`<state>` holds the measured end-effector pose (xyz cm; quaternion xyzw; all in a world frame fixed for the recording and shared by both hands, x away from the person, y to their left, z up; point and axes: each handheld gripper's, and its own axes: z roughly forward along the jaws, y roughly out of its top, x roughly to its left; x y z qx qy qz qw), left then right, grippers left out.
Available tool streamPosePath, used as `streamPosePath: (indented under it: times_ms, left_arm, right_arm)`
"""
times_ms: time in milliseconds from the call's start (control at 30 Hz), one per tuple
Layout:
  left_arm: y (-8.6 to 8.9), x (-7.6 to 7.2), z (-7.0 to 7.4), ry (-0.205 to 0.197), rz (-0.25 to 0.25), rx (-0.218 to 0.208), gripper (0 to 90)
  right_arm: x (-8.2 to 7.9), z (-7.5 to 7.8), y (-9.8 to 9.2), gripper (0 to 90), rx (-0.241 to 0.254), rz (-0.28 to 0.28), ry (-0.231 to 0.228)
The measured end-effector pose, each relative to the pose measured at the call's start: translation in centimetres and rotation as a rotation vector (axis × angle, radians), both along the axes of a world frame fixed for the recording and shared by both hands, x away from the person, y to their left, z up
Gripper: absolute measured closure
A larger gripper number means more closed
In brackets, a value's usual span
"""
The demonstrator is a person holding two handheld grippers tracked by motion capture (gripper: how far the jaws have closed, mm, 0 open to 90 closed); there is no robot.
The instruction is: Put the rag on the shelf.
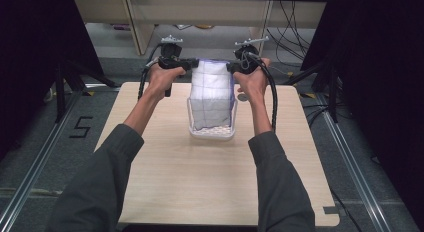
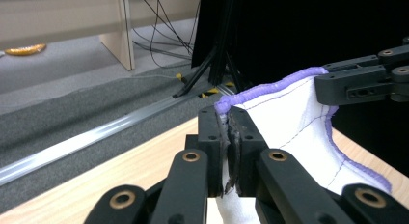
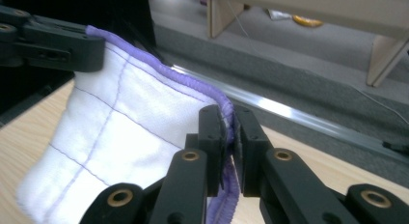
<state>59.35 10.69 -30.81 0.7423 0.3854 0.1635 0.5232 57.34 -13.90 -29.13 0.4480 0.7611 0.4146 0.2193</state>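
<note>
Sleeved forearms (image 1: 115,157), foreground. Left gripper (image 2: 226,132) and right gripper (image 3: 229,132): jaws pinching white purple-edged cloth (image 1: 212,92) corners above clear basket (image 1: 212,132) on desk (image 1: 200,192).

The left gripper (image 2: 227,137) has its jaws pressed together on the purple-hemmed corner of a white cloth (image 2: 289,122). From that corner the cloth stretches rightward to the right gripper (image 2: 333,86), which pinches its far top edge. Below the cloth lies the wooden table (image 2: 120,171); beyond the cloth, a metal floor rail (image 2: 96,134).
</note>
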Motion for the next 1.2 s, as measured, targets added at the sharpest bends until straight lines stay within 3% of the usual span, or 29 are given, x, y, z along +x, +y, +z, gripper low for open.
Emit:
streamPosePath:
  times_ms: [100, 367, 533, 633, 667, 700, 767, 1033, 1200]
  left_arm:
    - [-0.1, 0.1, -0.6, 0.015, -0.002, -0.017, 84.5]
    - [-0.7, 0.6, -2.9, 0.083, 0.008, 0.034, 84.5]
    - [-1.1, 0.7, -3.8, 0.118, 0.008, 0.028, 83.4]
    - [-1.0, 0.7, -4.3, 0.143, 0.021, 0.021, 79.0]
    - [-1.0, 0.8, -4.4, 0.154, 0.017, 0.029, 73.6]
    - [-1.0, 0.8, -4.5, 0.161, 0.021, 0.009, 69.4]
    - [-0.7, 0.7, -4.4, 0.159, 0.029, 0.023, 64.8]
    - [0.4, -0.3, -3.4, 0.161, 0.011, 0.017, 61.8]
    - [1.3, -1.0, -3.1, 0.167, 0.002, 0.039, 60.6]
  right_arm:
    - [0.2, -0.7, 0.2, 83.5, -0.029, -0.019, 0.027]
    - [0.9, -3.3, 0.7, 83.0, -0.094, -0.031, 0.091]
    - [1.2, -4.4, 0.8, 81.4, -0.130, -0.039, 0.118]
    - [1.3, -4.9, 1.0, 77.6, -0.151, -0.042, 0.134]
    - [1.4, -5.0, 1.1, 74.1, -0.160, -0.041, 0.138]
    - [1.4, -5.0, 1.2, 71.4, -0.156, -0.053, 0.141]
    - [1.3, -4.8, 1.2, 69.2, -0.146, -0.066, 0.132]
    - [0.9, -3.9, 0.5, 62.1, -0.108, -0.058, 0.129]
    - [0.4, -3.3, 0.0, 60.4, -0.088, -0.049, 0.123]
